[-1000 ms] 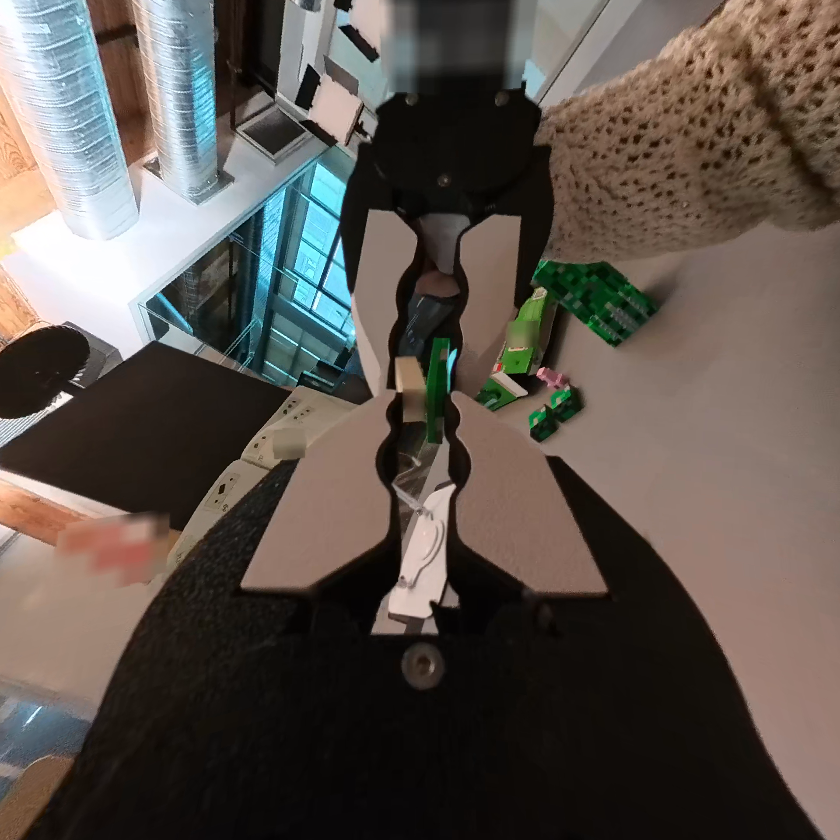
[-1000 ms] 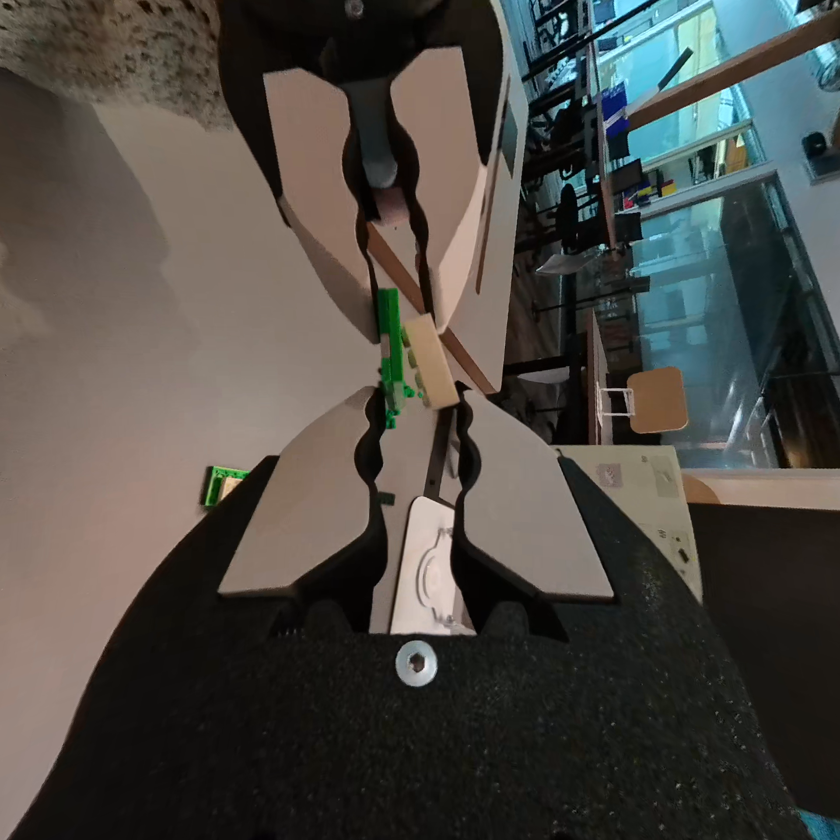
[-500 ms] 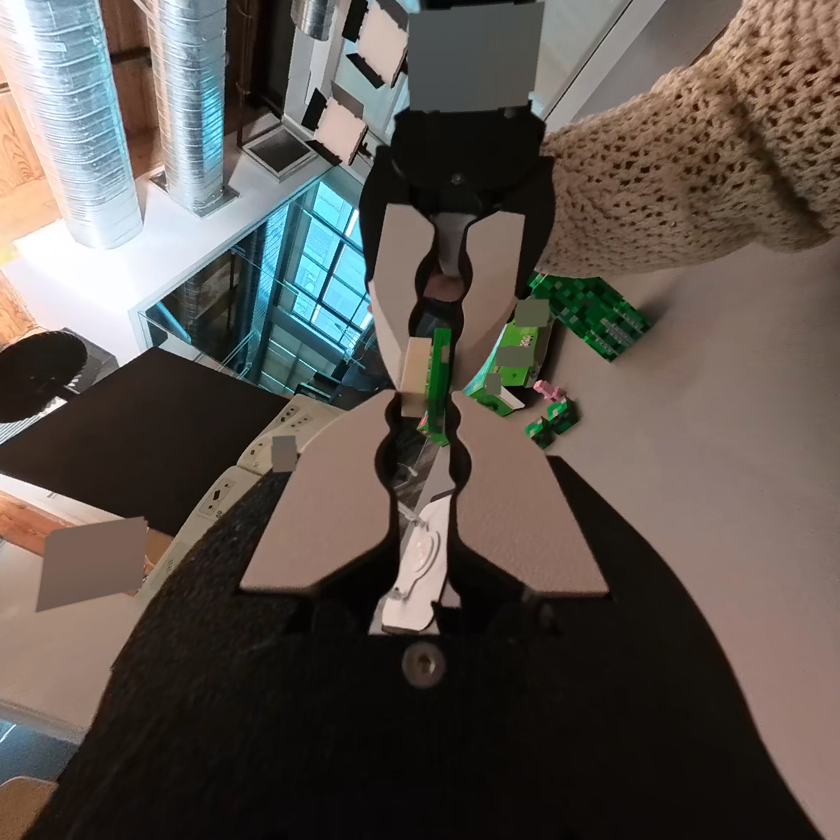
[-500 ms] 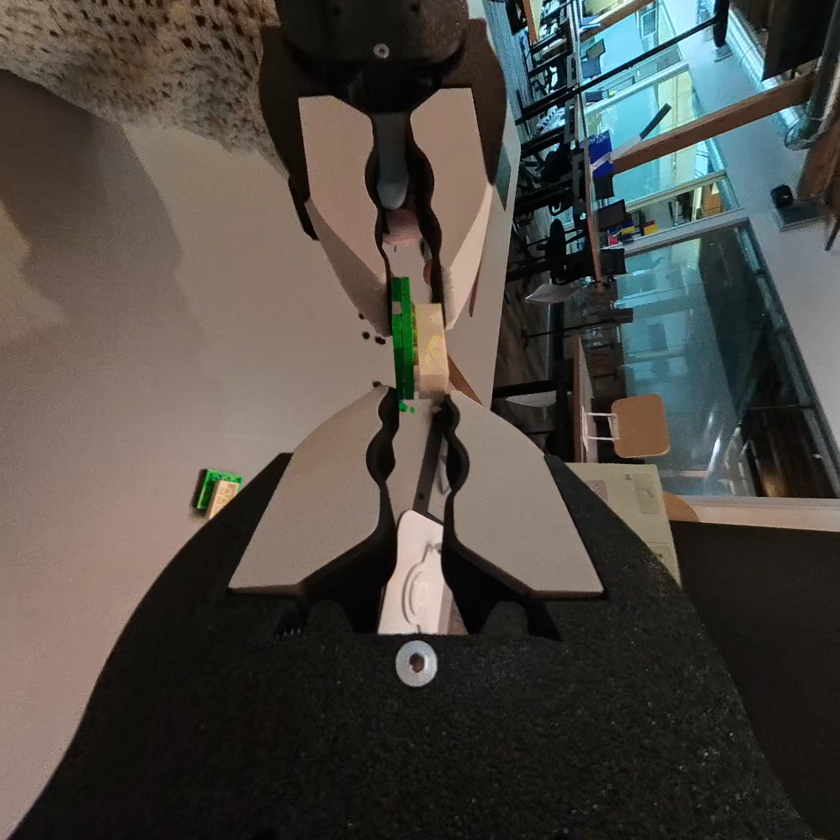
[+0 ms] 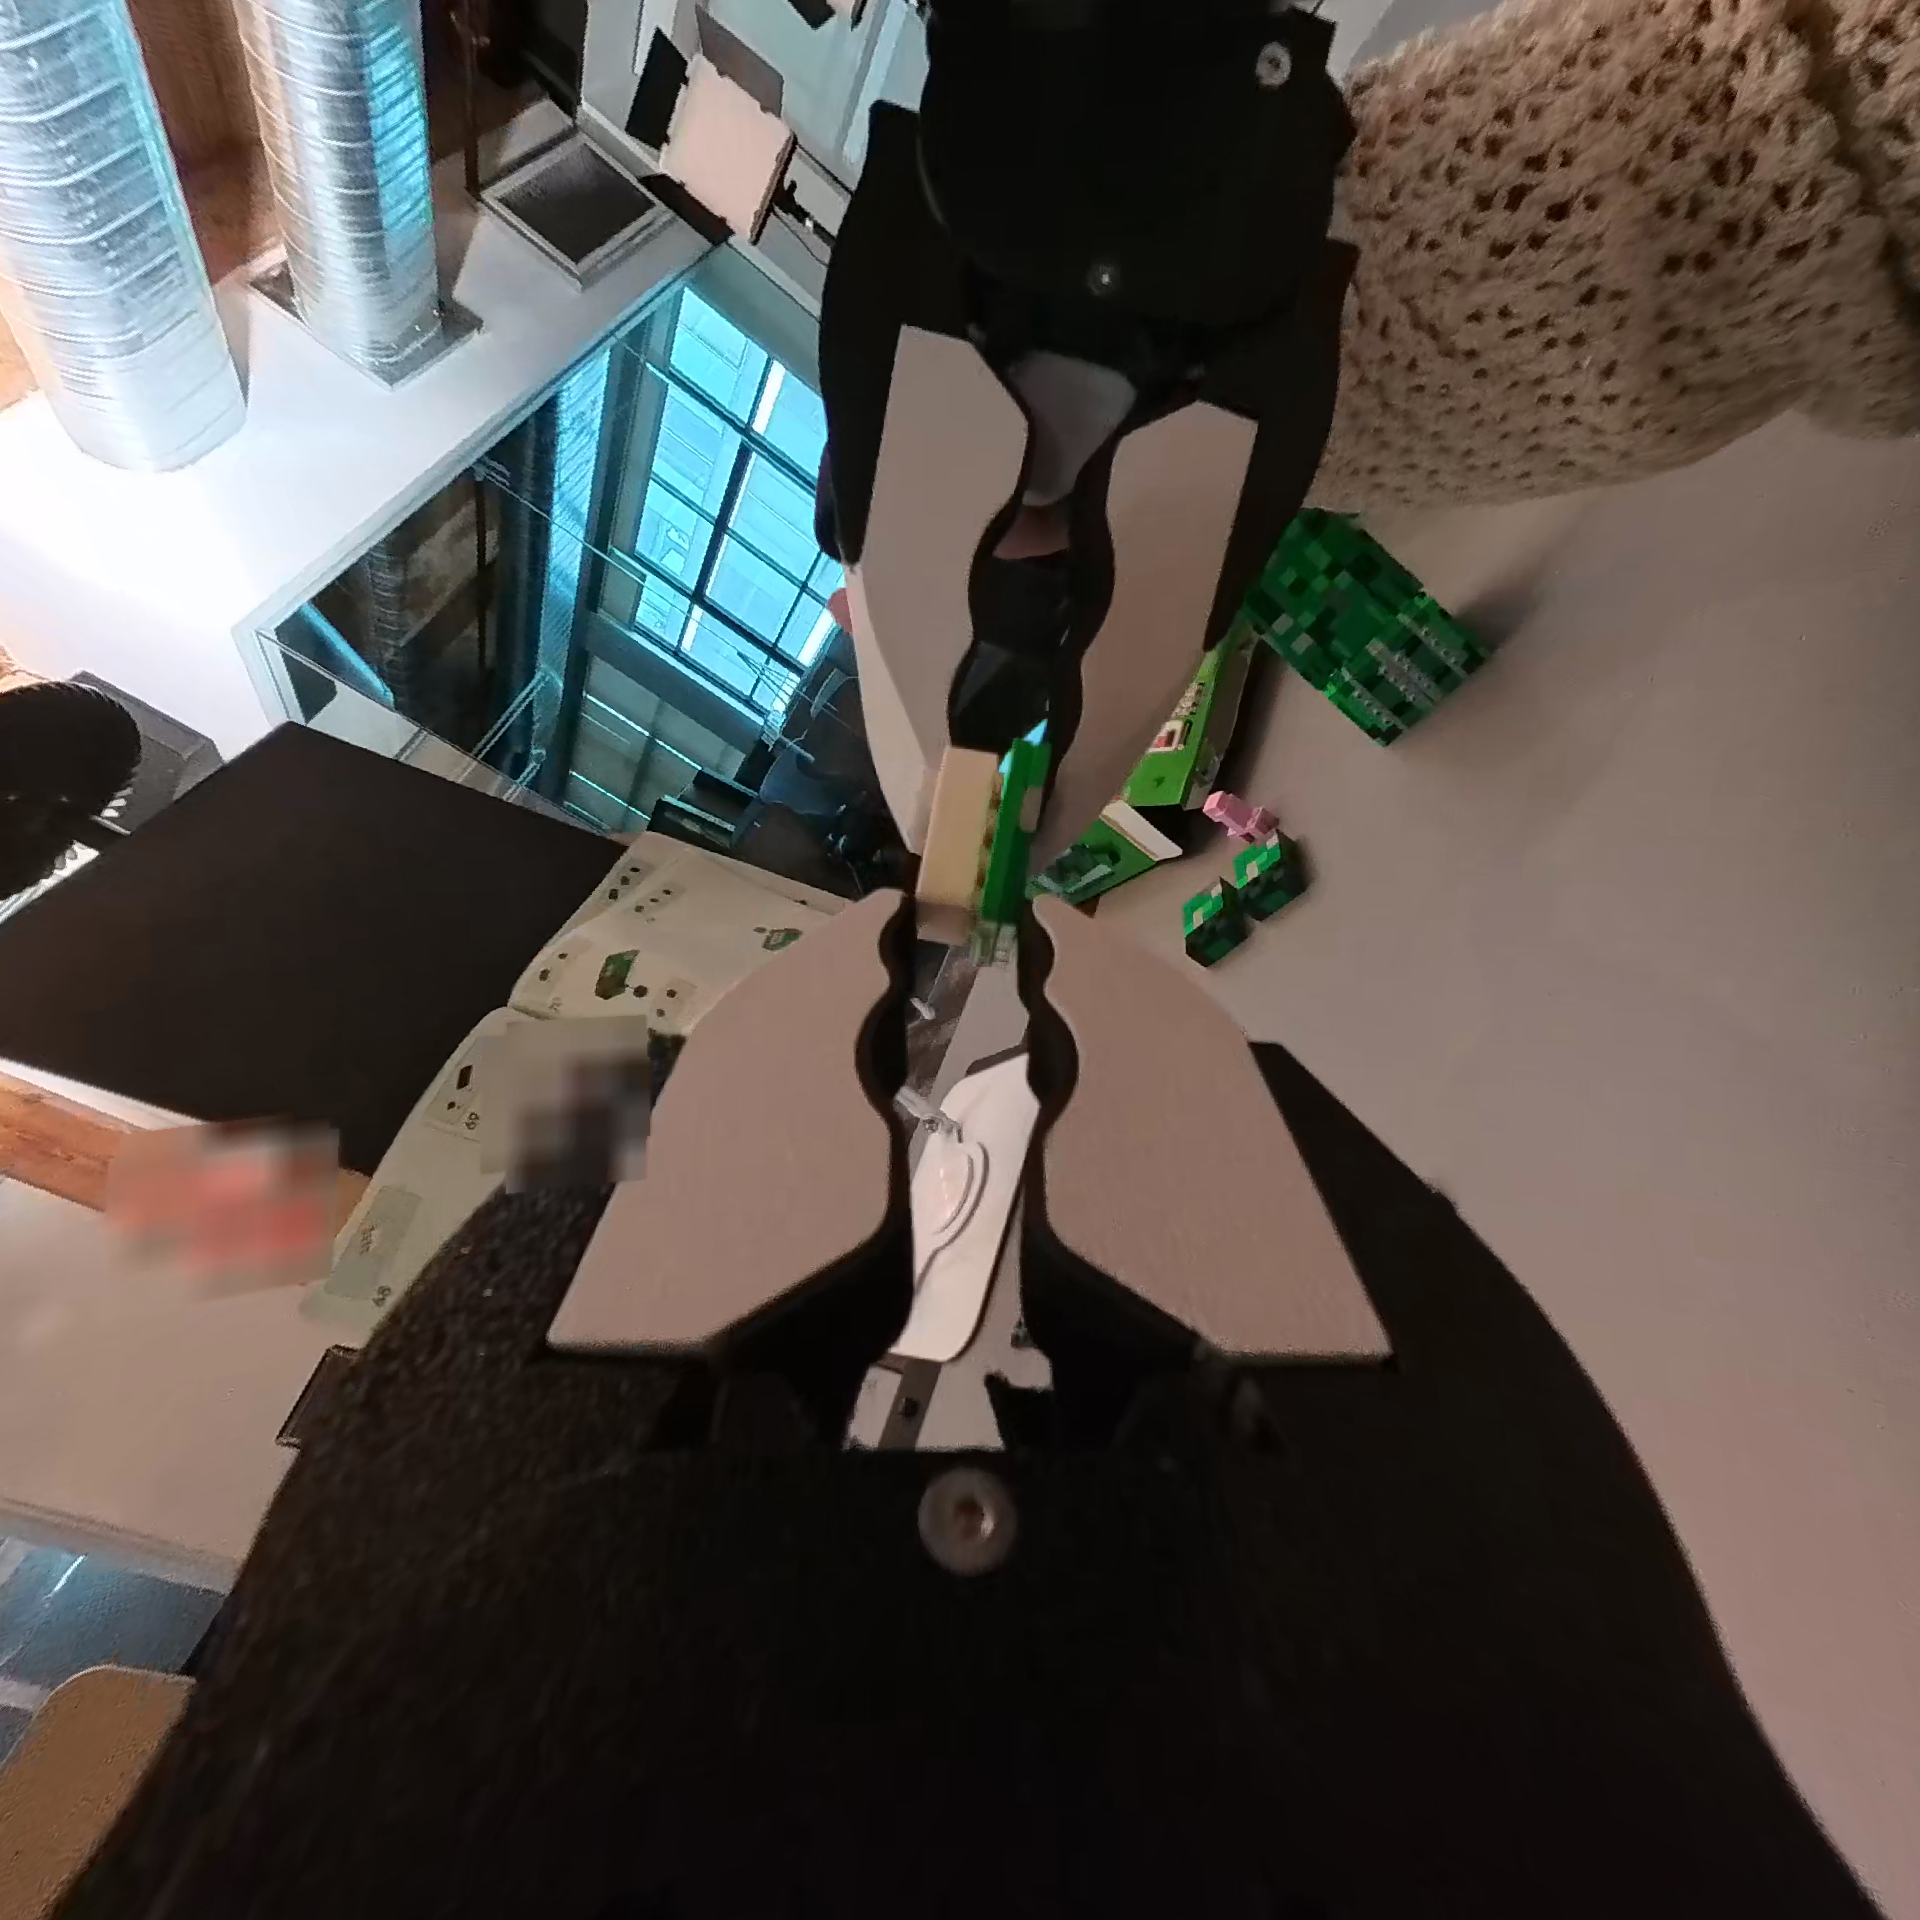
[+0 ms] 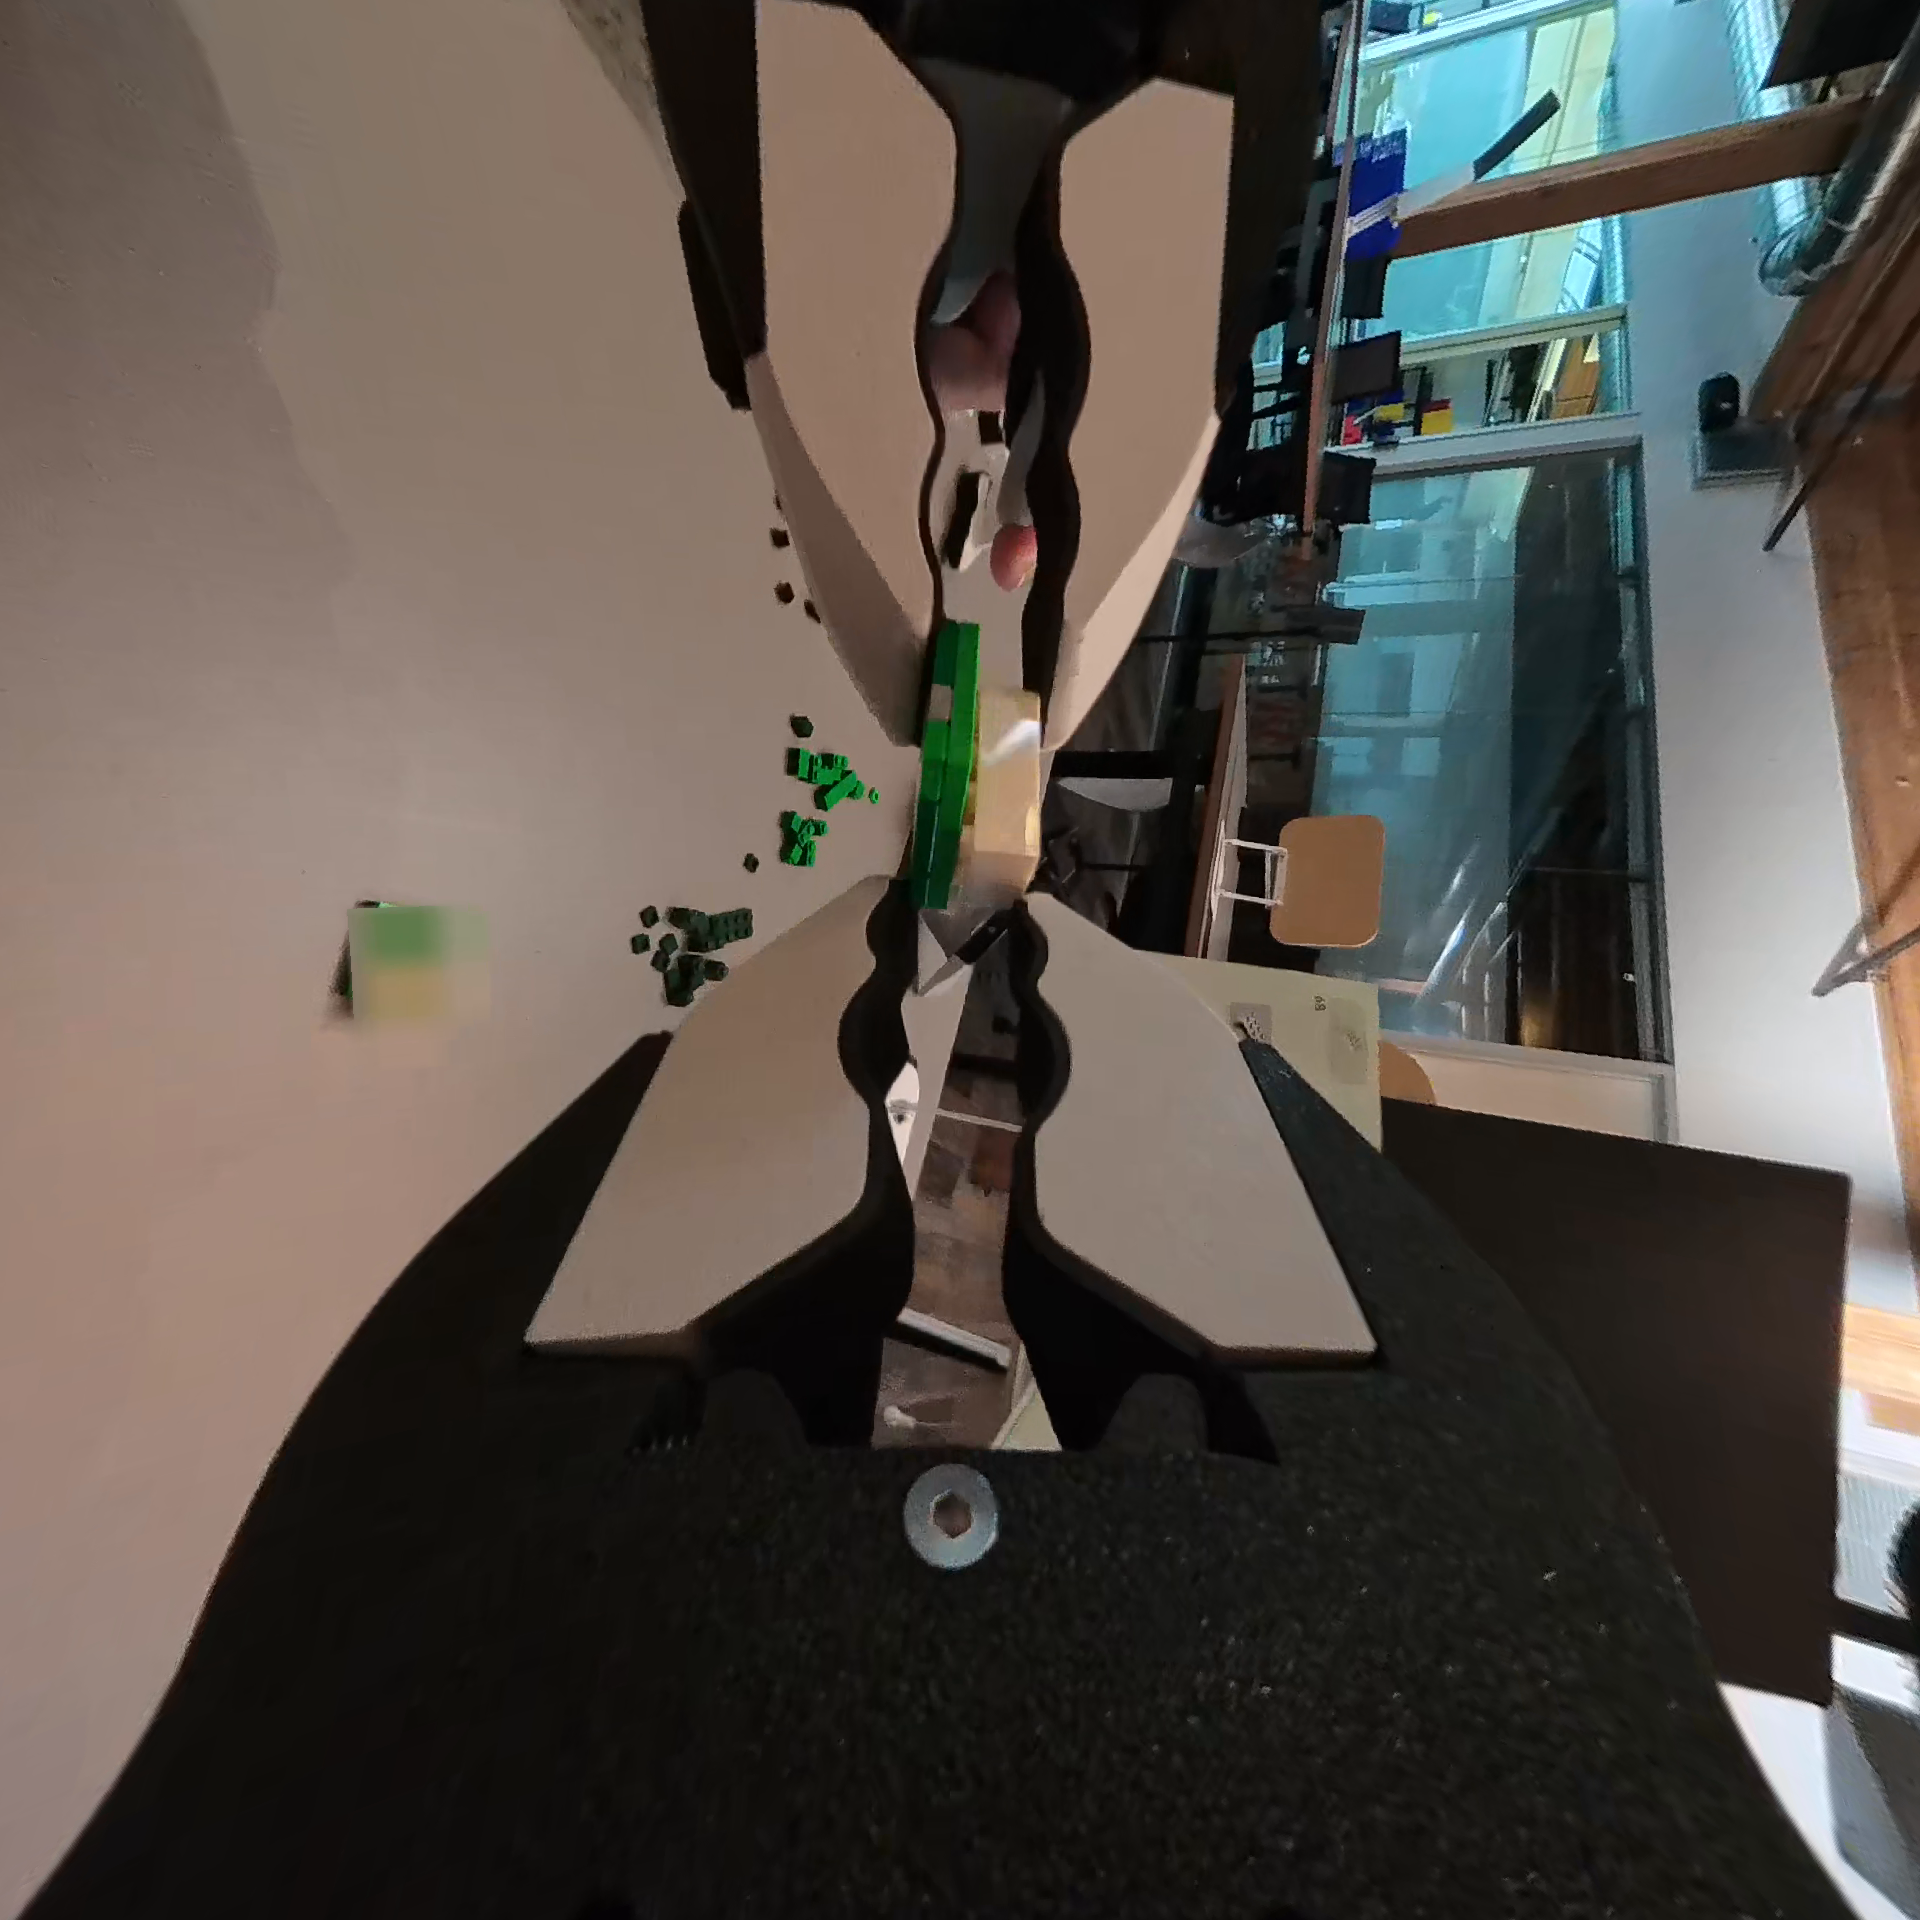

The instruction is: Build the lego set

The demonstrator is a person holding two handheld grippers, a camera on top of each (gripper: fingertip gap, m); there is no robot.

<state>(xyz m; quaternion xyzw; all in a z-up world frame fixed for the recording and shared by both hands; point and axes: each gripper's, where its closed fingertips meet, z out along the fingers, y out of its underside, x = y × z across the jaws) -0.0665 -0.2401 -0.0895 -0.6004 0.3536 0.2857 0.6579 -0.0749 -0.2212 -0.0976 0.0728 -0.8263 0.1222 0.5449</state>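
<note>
A small assembly, a green plate (image 5: 1013, 831) with a tan brick (image 5: 954, 831) pressed flat against it, is held in the air between both grippers, which face each other tip to tip. My left gripper (image 5: 968, 916) is shut on its near end. My right gripper (image 5: 982, 805) comes from the top of the left wrist view and is shut on the far end. In the right wrist view my right gripper (image 6: 951, 902) pinches the green plate (image 6: 951, 769) and tan brick (image 6: 1008, 795), with the left gripper (image 6: 982, 717) opposite.
On the pale table (image 5: 1558, 1039) lie a built green block (image 5: 1361, 644), a green carton (image 5: 1195, 743), a pink figure (image 5: 1236, 816), small dark green builds (image 5: 1242, 904) and an instruction booklet (image 5: 623, 966). A knit sleeve (image 5: 1610, 260) is at top right. Loose green bricks (image 6: 821, 790) lie scattered.
The tan brick, tilted off the green plate a second ago, now lies flat against it. The two grippers have come closer together around the assembly.
</note>
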